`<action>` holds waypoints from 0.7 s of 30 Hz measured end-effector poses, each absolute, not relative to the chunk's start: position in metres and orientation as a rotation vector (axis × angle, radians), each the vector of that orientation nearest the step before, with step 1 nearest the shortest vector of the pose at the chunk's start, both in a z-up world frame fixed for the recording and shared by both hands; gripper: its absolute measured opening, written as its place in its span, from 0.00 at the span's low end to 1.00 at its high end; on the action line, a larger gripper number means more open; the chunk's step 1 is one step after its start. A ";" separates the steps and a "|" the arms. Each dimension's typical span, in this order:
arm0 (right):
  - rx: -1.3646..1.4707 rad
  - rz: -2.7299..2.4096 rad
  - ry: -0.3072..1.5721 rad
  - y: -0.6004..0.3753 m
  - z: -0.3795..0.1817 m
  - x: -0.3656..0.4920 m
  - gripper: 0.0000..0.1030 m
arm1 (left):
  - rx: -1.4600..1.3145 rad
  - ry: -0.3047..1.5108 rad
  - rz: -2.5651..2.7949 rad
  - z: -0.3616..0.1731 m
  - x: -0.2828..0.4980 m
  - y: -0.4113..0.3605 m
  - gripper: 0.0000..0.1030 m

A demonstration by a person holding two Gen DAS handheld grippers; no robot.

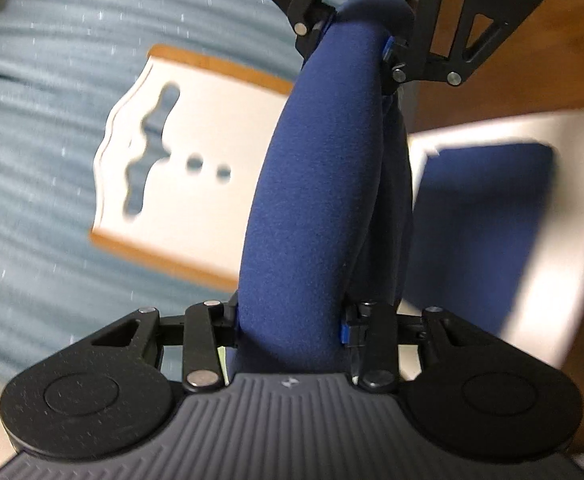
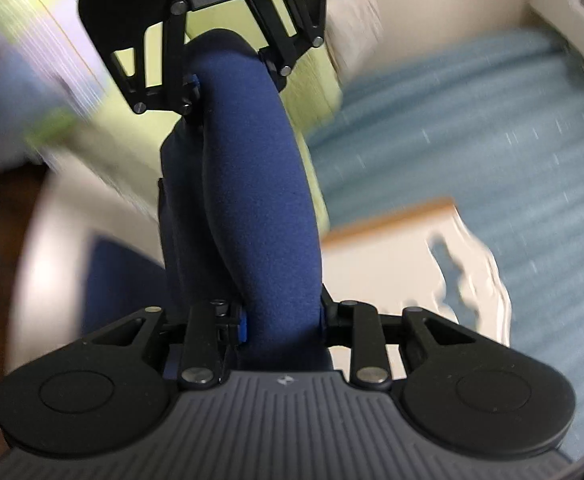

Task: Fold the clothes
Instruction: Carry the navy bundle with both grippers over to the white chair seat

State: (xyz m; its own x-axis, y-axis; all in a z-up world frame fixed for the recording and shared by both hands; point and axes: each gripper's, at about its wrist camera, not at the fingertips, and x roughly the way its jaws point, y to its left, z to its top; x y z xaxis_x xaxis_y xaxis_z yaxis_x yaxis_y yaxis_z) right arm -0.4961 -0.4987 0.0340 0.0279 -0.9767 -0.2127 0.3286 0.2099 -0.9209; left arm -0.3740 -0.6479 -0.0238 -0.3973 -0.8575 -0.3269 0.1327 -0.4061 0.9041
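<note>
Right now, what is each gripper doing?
Left gripper: closed on the blue garment.
Right gripper: closed on the same blue garment.

Right gripper (image 2: 282, 320) at bottom, clamped on a rolled navy cloth (image 2: 260, 200). Cloth runs up to the left gripper (image 2: 228, 76) at top, also clamped on it. Blurry bkgd: blue ribbed bedspread (image 2: 472, 140) on the right, white cut-out board w/ wood edge (image 2: 404, 256) lower right, yellow-green fabric (image 2: 320, 84) behind.
</note>
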 end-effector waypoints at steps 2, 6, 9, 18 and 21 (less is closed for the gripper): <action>-0.783 -1.287 1.076 -0.519 0.026 -0.513 0.25 | 1.094 -1.135 -1.921 -0.046 -0.384 -0.668 0.45; -0.688 -1.338 1.125 -0.541 -0.034 -0.512 0.27 | 1.189 -1.120 -2.017 -0.115 -0.389 -0.681 0.48; -0.555 -1.228 1.222 -0.551 -0.101 -0.497 0.28 | 1.288 -1.131 -2.049 -0.173 -0.378 -0.685 0.50; -0.509 -1.287 1.238 -0.513 -0.127 -0.487 0.43 | 1.163 -1.241 -2.090 -0.174 -0.324 -0.681 0.56; -0.472 -1.313 1.220 -0.505 -0.120 -0.491 0.34 | 1.181 -1.240 -2.106 -0.175 -0.321 -0.687 0.52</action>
State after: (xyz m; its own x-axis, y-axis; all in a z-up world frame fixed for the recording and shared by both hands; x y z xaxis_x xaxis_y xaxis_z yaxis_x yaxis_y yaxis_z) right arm -0.4914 -0.5052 -0.1196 -0.1962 -0.8949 -0.4009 0.4657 0.2747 -0.8412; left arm -0.3212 -0.6866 -0.1754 -0.5486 -0.7012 -0.4553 -0.0579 -0.5114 0.8574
